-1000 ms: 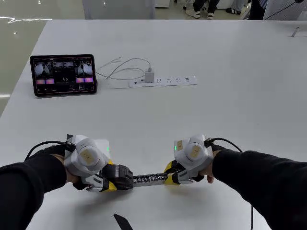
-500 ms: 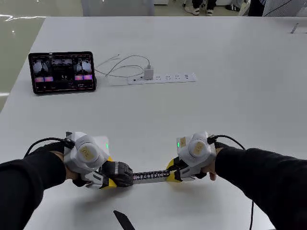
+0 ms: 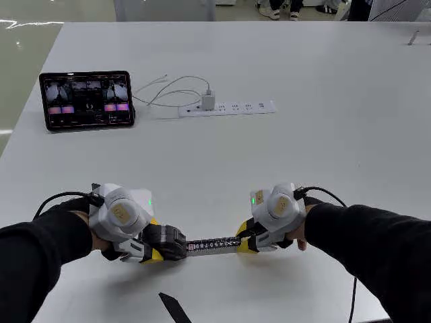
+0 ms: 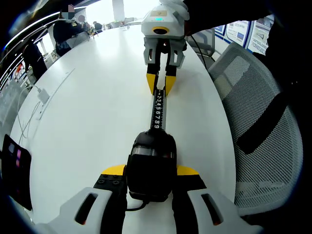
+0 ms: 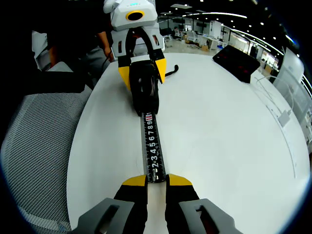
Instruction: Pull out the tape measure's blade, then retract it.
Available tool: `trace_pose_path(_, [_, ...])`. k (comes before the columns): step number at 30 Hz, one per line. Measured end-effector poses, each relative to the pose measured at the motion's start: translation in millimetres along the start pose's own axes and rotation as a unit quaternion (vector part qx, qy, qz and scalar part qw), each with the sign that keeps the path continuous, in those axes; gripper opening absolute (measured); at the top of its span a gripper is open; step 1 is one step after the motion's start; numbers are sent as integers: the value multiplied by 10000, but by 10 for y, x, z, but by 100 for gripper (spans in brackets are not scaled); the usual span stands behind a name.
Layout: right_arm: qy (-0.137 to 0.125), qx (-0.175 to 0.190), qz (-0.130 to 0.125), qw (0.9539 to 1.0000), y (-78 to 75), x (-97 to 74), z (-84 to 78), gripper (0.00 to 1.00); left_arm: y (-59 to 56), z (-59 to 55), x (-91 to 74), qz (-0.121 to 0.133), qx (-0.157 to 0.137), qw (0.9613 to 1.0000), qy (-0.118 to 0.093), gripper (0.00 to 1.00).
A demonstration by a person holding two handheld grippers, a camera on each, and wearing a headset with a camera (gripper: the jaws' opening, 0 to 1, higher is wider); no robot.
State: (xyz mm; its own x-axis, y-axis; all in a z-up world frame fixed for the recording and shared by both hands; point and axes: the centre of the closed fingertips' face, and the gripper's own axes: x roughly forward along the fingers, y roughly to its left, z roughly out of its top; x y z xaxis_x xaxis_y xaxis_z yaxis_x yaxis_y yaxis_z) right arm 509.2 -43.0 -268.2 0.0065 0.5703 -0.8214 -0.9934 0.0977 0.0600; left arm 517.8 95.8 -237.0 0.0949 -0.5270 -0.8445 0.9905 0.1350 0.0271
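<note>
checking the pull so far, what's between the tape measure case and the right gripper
The black numbered blade runs from the case to the right gripper, over bare white table, clearest in the right gripper view.

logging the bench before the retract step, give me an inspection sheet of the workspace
surface: white table, no marks seen.
job's things: black tape measure, a short length of blade drawn out.
clutter: tablet, screen lit; power strip; dark object at the near edge, cannot tell what.
grippers: left gripper fingers shut on the tape measure's case; right gripper fingers shut on the blade's tip.
cables: white cable looped by the power strip; black cable at the left gripper.
surroundings: mesh chair; glossy floor.
</note>
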Motion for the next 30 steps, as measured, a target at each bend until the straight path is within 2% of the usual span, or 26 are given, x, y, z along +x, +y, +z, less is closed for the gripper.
trace_pose_path(30, [106,-34,-51,9999,-26,-113,-159,9,1,4,-3,21,-20,10000,-12,30])
